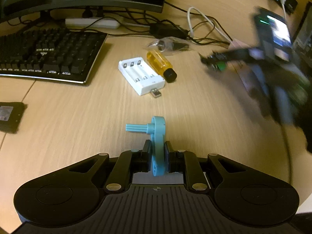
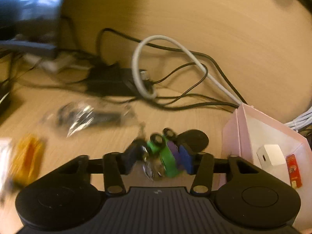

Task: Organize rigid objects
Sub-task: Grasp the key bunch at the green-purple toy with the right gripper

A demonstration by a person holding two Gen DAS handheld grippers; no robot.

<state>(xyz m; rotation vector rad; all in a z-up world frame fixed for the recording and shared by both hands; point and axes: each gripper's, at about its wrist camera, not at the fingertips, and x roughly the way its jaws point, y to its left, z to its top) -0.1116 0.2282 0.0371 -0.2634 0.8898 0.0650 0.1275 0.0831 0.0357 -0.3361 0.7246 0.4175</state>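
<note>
1. Your left hand-held gripper (image 1: 157, 154) is clamped on the blue plastic part (image 1: 158, 146). The part stands on edge between the pads, its ribbed peg pointing left, so it is carried clear of the tabletop (image 1: 78, 136).
2. Ahead of that gripper lie the white battery charger (image 1: 141, 77) and, touching its right side, the amber bottle (image 1: 160, 66). Both are still loose and look like they are waiting to be sorted.
3. Your right hand-held gripper (image 2: 159, 156) has a bunch of key fobs (image 2: 169, 156), green, purple and blue, between its fingers. The blur means you cannot tell whether the pads actually press on it.
4. The pink box (image 2: 239, 128) sits just right of that gripper. It already holds a white adapter (image 2: 272, 155) and a red board (image 2: 293, 170), so it is probably the collecting bin.
</note>
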